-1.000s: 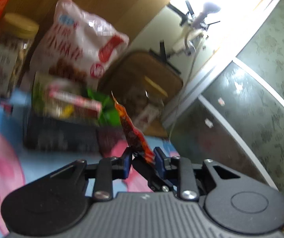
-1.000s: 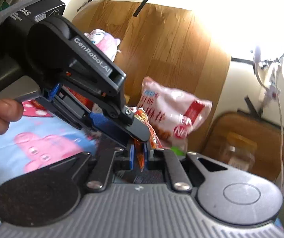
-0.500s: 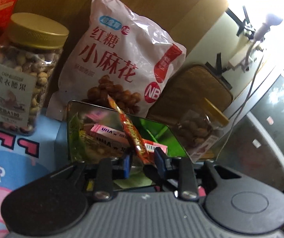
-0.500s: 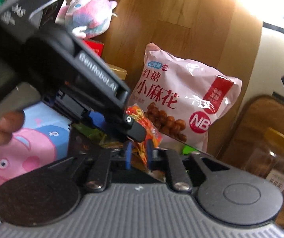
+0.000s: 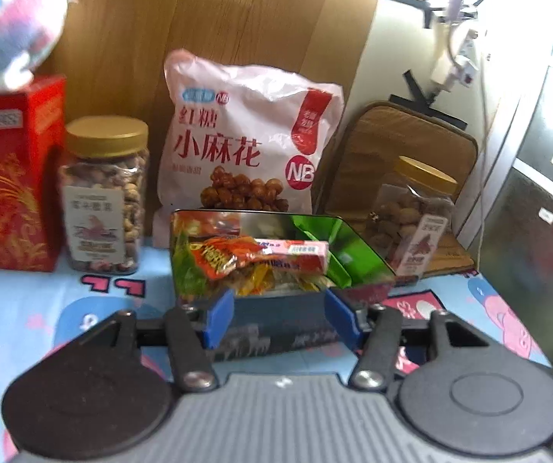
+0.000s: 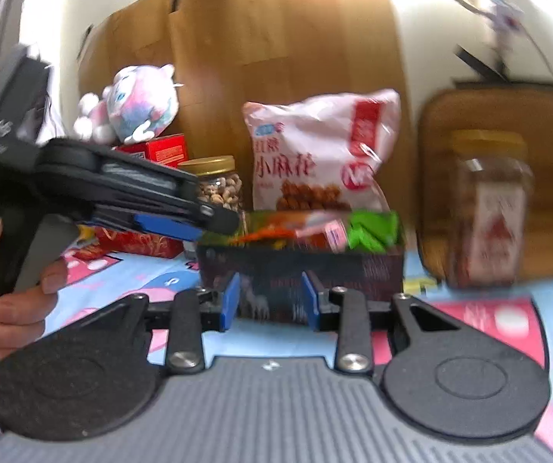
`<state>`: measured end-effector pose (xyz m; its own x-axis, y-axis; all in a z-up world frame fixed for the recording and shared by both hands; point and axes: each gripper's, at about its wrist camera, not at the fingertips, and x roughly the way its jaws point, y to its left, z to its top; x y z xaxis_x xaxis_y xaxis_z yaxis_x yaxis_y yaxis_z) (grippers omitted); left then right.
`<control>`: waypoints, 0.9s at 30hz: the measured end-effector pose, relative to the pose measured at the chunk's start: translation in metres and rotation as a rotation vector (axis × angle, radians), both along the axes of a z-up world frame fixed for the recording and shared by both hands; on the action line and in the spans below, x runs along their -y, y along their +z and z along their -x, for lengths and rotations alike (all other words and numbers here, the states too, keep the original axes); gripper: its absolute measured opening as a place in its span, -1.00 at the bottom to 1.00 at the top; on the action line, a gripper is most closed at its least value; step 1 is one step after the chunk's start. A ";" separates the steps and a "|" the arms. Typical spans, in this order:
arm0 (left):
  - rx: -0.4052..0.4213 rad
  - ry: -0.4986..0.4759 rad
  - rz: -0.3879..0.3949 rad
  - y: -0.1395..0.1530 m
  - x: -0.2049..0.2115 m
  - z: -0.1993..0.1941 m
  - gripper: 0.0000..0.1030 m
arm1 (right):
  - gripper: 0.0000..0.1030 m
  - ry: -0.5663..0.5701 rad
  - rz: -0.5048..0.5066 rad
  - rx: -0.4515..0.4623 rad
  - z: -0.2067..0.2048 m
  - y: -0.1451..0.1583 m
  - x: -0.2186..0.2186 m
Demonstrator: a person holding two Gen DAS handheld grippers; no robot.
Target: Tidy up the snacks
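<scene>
A dark metal tin [image 5: 276, 320] stands open on the patterned cloth, filled with snacks. An orange snack packet [image 5: 222, 256] lies on top of the pile, beside a pink candy box [image 5: 295, 250] and green packets [image 5: 338, 270]. My left gripper [image 5: 282, 318] is open and empty just in front of the tin. My right gripper [image 6: 270, 301] is open and empty in front of the same tin [image 6: 299, 274]. The left gripper's body [image 6: 122, 189] shows in the right wrist view, reaching toward the tin from the left.
Behind the tin stand a pink snack bag [image 5: 249, 142], a gold-lidded nut jar [image 5: 102, 196], a red box [image 5: 10, 177] and a second jar [image 5: 415, 212] by a brown cushion [image 5: 411, 142]. A plush toy [image 6: 137, 104] sits on the red box.
Both grippers were shut on the orange packet. They have opened, and the packet now lies in the tin. Both grippers have drawn back in front of the tin.
</scene>
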<state>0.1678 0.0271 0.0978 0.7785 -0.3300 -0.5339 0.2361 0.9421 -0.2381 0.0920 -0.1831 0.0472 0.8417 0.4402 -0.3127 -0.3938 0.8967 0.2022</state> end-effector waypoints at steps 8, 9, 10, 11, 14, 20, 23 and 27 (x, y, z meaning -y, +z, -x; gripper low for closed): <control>-0.019 0.087 -0.135 -0.008 0.020 0.062 0.13 | -0.17 -0.047 -0.174 -0.178 0.023 -0.009 0.030; -0.027 0.089 -0.146 -0.011 0.022 0.068 0.13 | -0.17 -0.049 -0.197 -0.189 0.026 -0.009 0.032; -0.031 0.090 -0.156 -0.014 0.024 0.072 0.14 | -0.17 -0.049 -0.213 -0.196 0.028 -0.008 0.033; -0.036 0.091 -0.169 -0.016 0.026 0.076 0.14 | -0.16 -0.051 -0.226 -0.200 0.031 -0.007 0.033; -0.045 0.091 -0.197 -0.023 0.031 0.088 0.39 | -0.08 -0.055 -0.246 -0.192 0.041 -0.003 0.032; -0.010 0.097 -0.238 -0.024 0.036 0.109 0.99 | 0.00 -0.059 -0.246 -0.172 0.057 0.000 0.026; -0.001 0.113 -0.247 -0.024 0.036 0.114 0.99 | 0.00 -0.054 -0.240 -0.171 0.061 -0.001 0.022; 0.000 0.132 -0.253 -0.027 0.036 0.117 1.00 | 0.03 -0.053 -0.233 -0.169 0.064 -0.001 0.018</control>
<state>0.0506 -0.0090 0.0710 0.8058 -0.0821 -0.5864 0.1076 0.9942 0.0086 0.0276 -0.2013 0.0467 0.8102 0.4733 -0.3458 -0.2908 0.8368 0.4640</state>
